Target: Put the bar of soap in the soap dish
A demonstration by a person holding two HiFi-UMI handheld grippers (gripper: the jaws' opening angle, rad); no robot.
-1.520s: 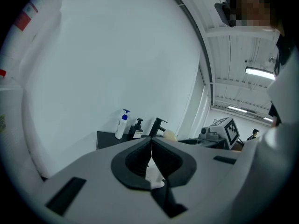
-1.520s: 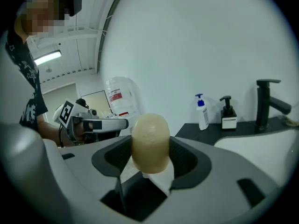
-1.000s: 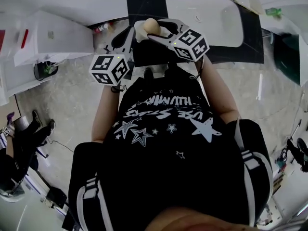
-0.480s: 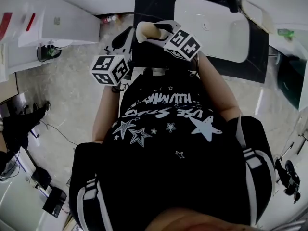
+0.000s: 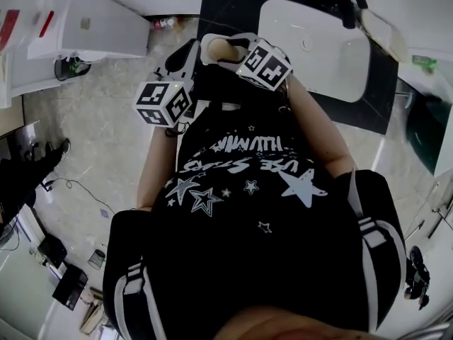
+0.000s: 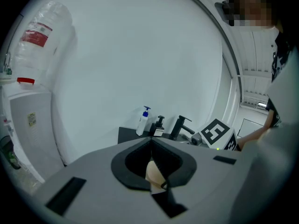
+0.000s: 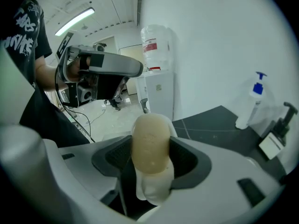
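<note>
The head turns, so the white sink (image 5: 315, 37) slides toward the right and sits more slanted, and the white cabinet (image 5: 92, 27) at the upper left shifts up and inward. The right gripper (image 5: 225, 51) swings a little inward with the bar of soap (image 5: 218, 47), its marker cube (image 5: 263, 64) ending nearer the left gripper (image 5: 191, 52). The bystander's legs (image 5: 21, 179) slip to the left edge, and dark floor clutter (image 5: 67, 285) comes into sight at lower left.
</note>
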